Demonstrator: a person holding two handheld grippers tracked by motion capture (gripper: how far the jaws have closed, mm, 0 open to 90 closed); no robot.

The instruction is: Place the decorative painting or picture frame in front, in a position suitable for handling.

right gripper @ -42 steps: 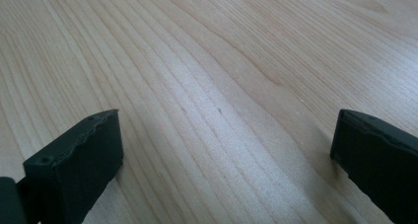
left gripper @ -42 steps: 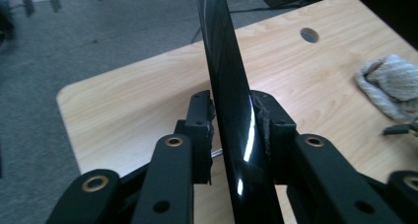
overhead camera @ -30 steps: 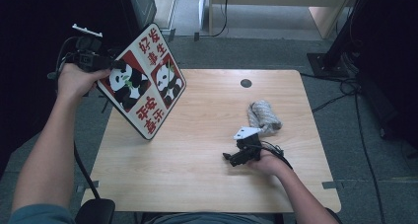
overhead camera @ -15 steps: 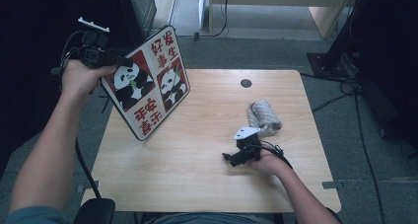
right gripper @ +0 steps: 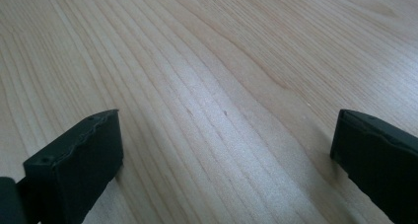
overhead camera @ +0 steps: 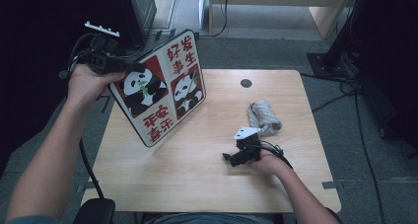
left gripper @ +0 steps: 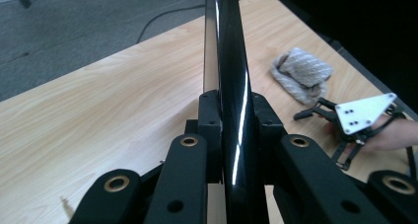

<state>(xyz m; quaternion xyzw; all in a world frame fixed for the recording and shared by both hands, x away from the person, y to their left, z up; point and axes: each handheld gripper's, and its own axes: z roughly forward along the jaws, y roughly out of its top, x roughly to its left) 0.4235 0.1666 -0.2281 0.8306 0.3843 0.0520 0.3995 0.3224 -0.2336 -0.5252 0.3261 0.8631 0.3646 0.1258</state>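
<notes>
Board (overhead camera: 157, 91) hanging tilted over the left part of the desk (overhead camera: 197, 184), printed face turned up, lower corner close to the wood; touching or not, hard to tell. Gripping it by its upper left edge with the left hand-held gripper (overhead camera: 135, 66), jaws clamped shut on the thin glossy rim. Resting the right hand-held gripper (overhead camera: 232, 159) on the desk just beside the cloth (overhead camera: 263, 116), jaws standing wide apart with nothing between them. Doing this carry well probably meaning: keeping the clamp firm, since a hold on one edge is likely letting the slick panel swing or slip; holding the wrist steady; watching the lower corner against snagging the desk; steering clear of the cloth; bringing the right hand-held gripper under the free edge if sagging.
</notes>
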